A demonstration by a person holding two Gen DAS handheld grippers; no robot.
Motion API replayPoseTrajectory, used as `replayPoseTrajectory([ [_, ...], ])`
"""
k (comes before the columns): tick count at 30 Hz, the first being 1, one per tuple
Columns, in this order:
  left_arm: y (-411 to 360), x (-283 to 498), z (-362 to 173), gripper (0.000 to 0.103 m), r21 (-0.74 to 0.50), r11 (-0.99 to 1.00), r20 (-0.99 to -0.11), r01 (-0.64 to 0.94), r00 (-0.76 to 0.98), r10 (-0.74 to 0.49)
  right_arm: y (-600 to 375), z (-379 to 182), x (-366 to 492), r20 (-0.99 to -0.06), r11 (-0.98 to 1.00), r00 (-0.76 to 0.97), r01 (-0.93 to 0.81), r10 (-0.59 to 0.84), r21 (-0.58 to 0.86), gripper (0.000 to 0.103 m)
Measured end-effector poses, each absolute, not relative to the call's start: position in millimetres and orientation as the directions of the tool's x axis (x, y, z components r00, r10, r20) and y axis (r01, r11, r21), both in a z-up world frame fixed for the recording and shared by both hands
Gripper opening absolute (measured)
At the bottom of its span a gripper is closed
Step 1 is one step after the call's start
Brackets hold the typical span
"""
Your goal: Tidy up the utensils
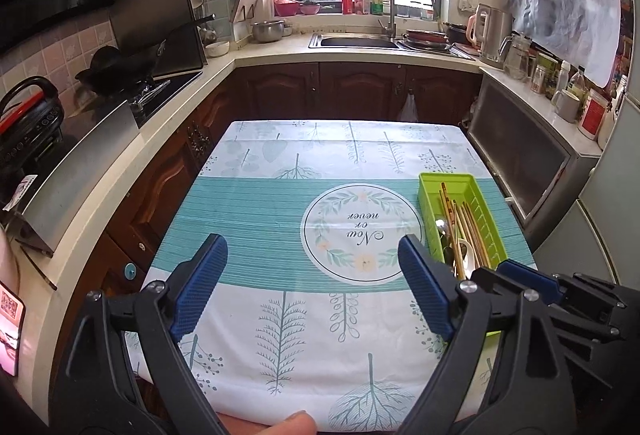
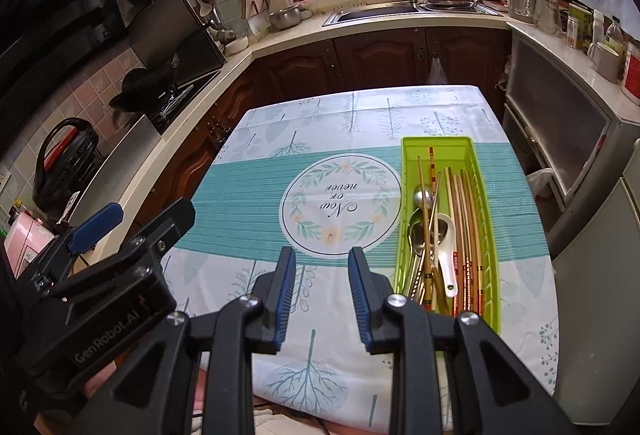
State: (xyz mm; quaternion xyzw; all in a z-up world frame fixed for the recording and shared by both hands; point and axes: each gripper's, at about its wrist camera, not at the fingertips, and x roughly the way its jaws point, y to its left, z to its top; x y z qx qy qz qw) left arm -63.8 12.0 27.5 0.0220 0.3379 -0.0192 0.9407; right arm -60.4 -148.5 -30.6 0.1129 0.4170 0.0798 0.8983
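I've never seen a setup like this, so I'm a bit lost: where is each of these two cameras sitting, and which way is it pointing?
Left wrist view: on the left gripper, looking down along its wide-open fingers at the table; a fingertip shows at the bottom, the right gripper at the right edge.
Right wrist view: on the right gripper, jaws apart and empty, facing the same way; the left gripper shows at left.
Both share the green tray of chopsticks and spoons, and the sink beyond.

Left gripper [image 1: 312, 259]: black frame, blue ribbed pads, silver screws on my tongs.
Right gripper [image 2: 322, 267]: same black frame, blue pads.
Marking: "GenRobot.AI", white, on my left gripper's body.
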Motion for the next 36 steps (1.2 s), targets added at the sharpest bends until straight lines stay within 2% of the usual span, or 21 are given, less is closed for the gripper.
replayPoseTrajectory([
  [36, 8, -40, 8, 0.086, 0.079, 0.996, -0.668, 0.051, 0.744, 0.015, -141, -38, -51, -0.764, 0.967, 0.611, -0.012, 0.209, 0.255, 0.027],
])
